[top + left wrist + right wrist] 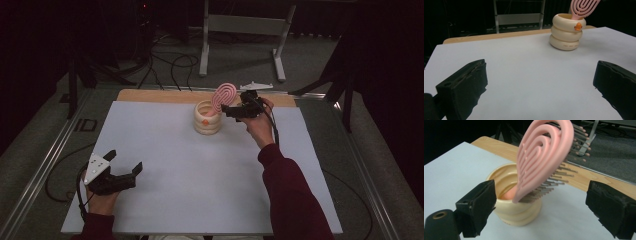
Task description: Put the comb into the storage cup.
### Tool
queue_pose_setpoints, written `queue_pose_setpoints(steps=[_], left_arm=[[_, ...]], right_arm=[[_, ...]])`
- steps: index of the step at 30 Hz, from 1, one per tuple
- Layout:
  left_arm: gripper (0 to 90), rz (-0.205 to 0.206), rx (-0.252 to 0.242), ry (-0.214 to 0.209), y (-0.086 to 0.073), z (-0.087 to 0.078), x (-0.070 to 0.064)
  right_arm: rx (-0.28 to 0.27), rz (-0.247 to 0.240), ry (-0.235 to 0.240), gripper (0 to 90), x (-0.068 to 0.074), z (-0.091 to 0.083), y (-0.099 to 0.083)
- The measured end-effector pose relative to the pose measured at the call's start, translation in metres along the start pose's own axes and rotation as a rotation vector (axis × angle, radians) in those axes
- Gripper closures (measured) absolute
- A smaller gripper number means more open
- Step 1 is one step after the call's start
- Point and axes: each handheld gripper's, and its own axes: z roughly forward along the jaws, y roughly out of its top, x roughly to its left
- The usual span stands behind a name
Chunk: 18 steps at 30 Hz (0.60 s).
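The pink hairbrush (541, 157) stands handle-down in the cream ringed cup (207, 118), leaning out over its rim, bristles pointing away from the cup's middle. The cup sits near the far edge of the table (200, 170). The right hand-held gripper (541, 202) is just beside the brush, jaws spread and not touching it. The left hand-held gripper (125, 167) rests spread at the near left corner, well apart.

The brush (223, 96) stands handle-down in the holder (207, 118) at the table's (165, 165) far middle, the right gripper (239, 109) just beside it
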Motion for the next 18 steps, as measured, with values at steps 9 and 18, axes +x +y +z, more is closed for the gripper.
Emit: queue_pose_setpoints(steps=[9,18], left_arm=[[0.0,-0.002,0.001,0.002,0.0,0.0,0.0],[0.0,0.0,-0.003,0.007,0.001,-0.001,0.0]], right_arm=[[-0.007,0.0,0.013,8.7,-0.002,-0.01,-0.013],[-0.021,0.017,0.003,8.7,-0.009,-0.031,-0.033]])
